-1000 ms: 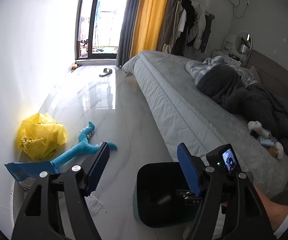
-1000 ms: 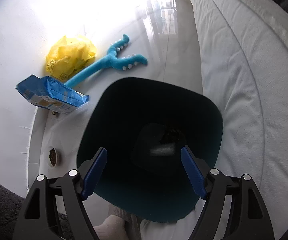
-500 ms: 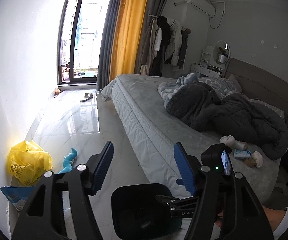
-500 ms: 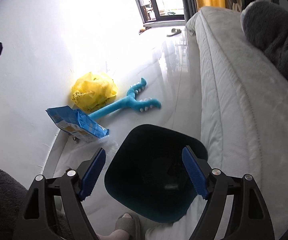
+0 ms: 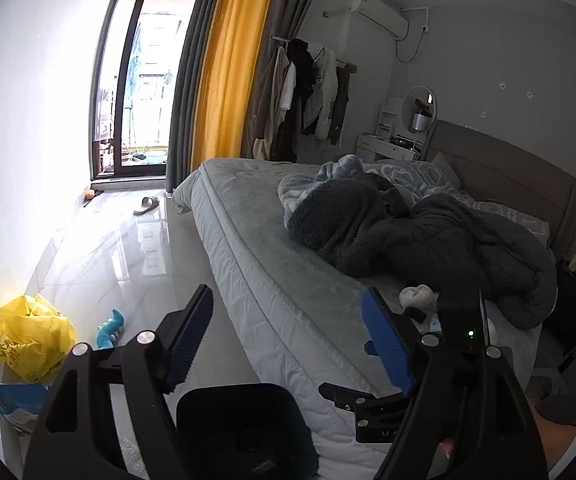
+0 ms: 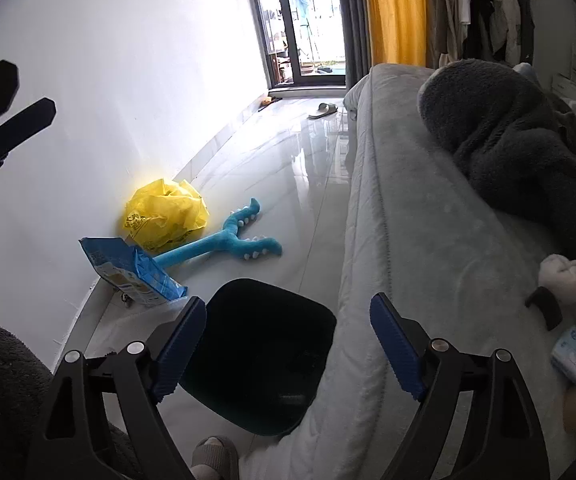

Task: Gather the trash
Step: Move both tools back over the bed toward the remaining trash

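Both grippers, left (image 5: 288,340) and right (image 6: 288,346), empty with fingers apart above the bin (image 6: 258,364). Yellow bag (image 6: 166,214) beyond bin, by wall: approach low, pinch a crumpled fold.

Home bedroom: bed (image 5: 272,240), hanging clothes (image 5: 308,92), curtains (image 5: 224,64).

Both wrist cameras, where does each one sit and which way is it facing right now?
Left wrist: on the open left gripper, facing across the bed toward the window; the right gripper and forearm show.
Right wrist: on the open right gripper, angled down at the bin; a slippered foot shows.
Shared: bin, bed, yellow bag.
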Action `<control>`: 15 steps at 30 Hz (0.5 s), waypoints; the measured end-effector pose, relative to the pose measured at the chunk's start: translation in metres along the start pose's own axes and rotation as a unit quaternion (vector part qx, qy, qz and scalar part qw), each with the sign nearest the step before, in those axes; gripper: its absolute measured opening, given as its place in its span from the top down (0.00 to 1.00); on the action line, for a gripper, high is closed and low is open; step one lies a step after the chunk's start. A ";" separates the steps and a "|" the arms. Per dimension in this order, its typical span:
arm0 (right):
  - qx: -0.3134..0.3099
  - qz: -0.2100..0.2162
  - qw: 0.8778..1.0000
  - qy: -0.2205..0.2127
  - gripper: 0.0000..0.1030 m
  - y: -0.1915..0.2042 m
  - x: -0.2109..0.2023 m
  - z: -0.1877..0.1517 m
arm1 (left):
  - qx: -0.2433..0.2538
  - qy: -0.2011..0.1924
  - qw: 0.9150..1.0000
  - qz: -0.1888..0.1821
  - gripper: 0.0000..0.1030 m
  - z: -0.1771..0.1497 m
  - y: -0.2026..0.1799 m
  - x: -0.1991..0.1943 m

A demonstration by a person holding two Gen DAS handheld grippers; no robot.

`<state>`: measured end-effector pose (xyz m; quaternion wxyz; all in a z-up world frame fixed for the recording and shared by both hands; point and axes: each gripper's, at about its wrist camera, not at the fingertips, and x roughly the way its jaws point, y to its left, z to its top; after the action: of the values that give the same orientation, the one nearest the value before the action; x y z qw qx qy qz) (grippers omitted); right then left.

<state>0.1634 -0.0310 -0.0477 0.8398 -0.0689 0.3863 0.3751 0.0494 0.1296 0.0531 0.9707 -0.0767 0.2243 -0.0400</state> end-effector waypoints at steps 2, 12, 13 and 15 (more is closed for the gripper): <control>0.004 -0.010 1.000 -0.005 0.16 -0.012 -0.011 -0.003 | -0.002 0.004 1.000 -0.007 0.19 0.000 -0.006 0.004; 0.029 -0.054 0.998 -0.034 0.13 -0.068 -0.053 -0.022 | -0.006 0.023 0.999 -0.033 0.09 0.000 -0.039 0.034; 0.033 -0.060 0.997 -0.033 0.13 -0.073 -0.055 -0.025 | -0.005 0.025 0.999 -0.035 0.09 0.000 -0.044 0.036; 0.043 -0.066 0.996 -0.036 0.13 -0.087 -0.061 -0.028 | 0.008 0.023 0.999 -0.040 0.07 0.002 -0.055 0.041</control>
<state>0.1798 -0.1393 -0.0394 0.8783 -0.0444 0.3659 0.3046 0.0846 0.0710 0.0460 0.9635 -0.0771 0.2427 -0.0820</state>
